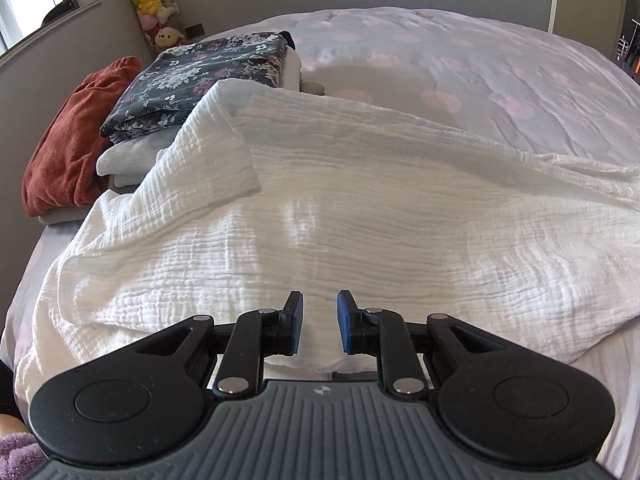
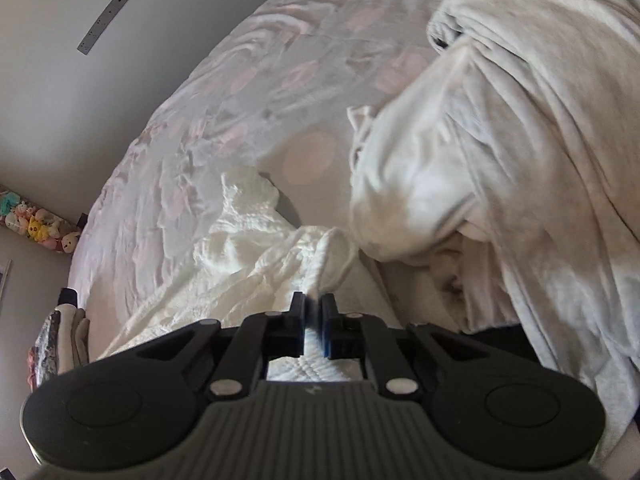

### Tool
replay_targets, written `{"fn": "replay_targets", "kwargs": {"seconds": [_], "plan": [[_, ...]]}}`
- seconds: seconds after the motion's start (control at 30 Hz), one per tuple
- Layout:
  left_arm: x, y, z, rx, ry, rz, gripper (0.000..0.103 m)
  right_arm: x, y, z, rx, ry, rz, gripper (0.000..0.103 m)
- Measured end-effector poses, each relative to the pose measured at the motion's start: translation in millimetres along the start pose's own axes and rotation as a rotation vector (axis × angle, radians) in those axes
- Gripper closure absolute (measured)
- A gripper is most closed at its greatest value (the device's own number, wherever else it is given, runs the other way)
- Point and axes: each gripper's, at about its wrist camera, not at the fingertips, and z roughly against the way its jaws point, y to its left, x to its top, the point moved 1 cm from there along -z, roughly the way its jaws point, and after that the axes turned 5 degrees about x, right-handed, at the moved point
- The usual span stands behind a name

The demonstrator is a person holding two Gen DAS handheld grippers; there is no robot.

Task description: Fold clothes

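A white crinkled muslin cloth (image 1: 320, 216) lies spread over the near part of the bed, its far edge lifted and one corner flopped over at the left. My left gripper (image 1: 320, 304) hovers just above its near part, open, with nothing between the blue pads. In the right wrist view, my right gripper (image 2: 313, 308) is shut on a bunched edge of the same white cloth (image 2: 248, 256), which trails away to the left over the bedspread.
The bed wears a grey cover with pink dots (image 1: 480, 64). At the left stand a folded stack topped by dark floral fabric (image 1: 200, 76) and a rust-red towel (image 1: 72, 136). A heap of pale grey fleece (image 2: 520, 140) fills the right. Plush toys (image 1: 154, 4) hang in the corner.
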Motion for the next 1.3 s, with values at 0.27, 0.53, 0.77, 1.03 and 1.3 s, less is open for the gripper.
{"fn": "replay_targets", "kwargs": {"seconds": [0.27, 0.53, 0.77, 1.03, 1.3], "plan": [[-2, -3, 2, -0.013, 0.004, 0.008, 0.086, -15, -28, -35, -0.024, 0.031, 0.024, 0.094], [-8, -4, 2, -0.021, 0.022, 0.026, 0.086, -4, -7, -18, 0.097, -0.061, 0.075, 0.094], [-12, -13, 3, -0.033, 0.031, 0.003, 0.086, -12, 22, -13, 0.252, -0.076, 0.113, 0.094], [-6, -23, 5, -0.037, 0.02, -0.015, 0.086, -8, -13, -36, 0.056, -0.046, 0.036, 0.094], [-2, -34, 0, -0.053, 0.026, -0.083, 0.085, -5, -27, -35, 0.002, -0.021, 0.079, 0.08]]}}
